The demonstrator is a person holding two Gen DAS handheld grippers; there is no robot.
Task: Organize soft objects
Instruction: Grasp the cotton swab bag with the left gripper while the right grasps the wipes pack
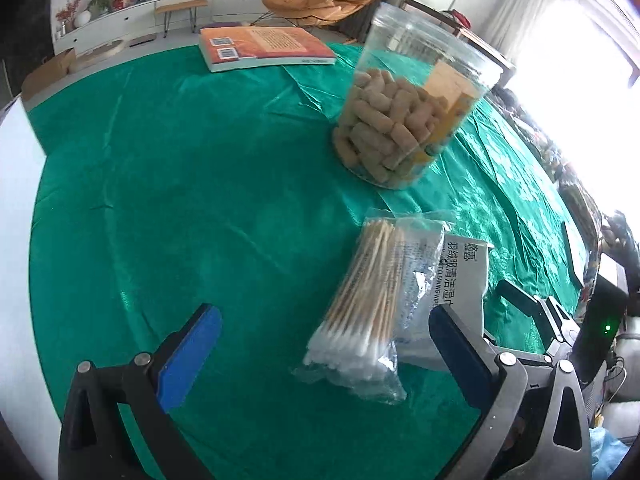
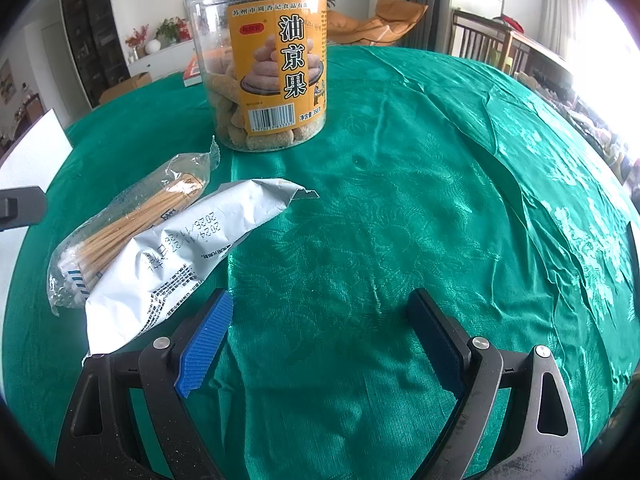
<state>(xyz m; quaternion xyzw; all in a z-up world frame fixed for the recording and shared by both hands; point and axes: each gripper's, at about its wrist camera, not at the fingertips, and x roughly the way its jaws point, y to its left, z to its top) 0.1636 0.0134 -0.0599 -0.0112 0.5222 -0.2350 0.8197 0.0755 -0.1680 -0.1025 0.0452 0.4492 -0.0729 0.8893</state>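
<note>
A clear bag of wooden cotton swabs (image 1: 360, 304) lies on the green tablecloth (image 1: 180, 184), partly on top of a white wet-wipes packet (image 1: 464, 276). My left gripper (image 1: 326, 316) is open wide, with the bag's cotton end lying between its blue pads and touching neither. In the right wrist view the same swab bag (image 2: 128, 224) and wipes packet (image 2: 180, 248) lie to the left of my right gripper (image 2: 322, 304). That gripper is open over bare cloth with nothing between its fingers; the packet's corner reaches its left finger.
A clear plastic jar of fried snack sticks (image 1: 404, 112) with an orange label (image 2: 280, 64) stands upright behind the packets. A book (image 1: 264, 46) lies at the table's far side. White board edge (image 2: 32, 148) at the left. Chairs stand beyond the table.
</note>
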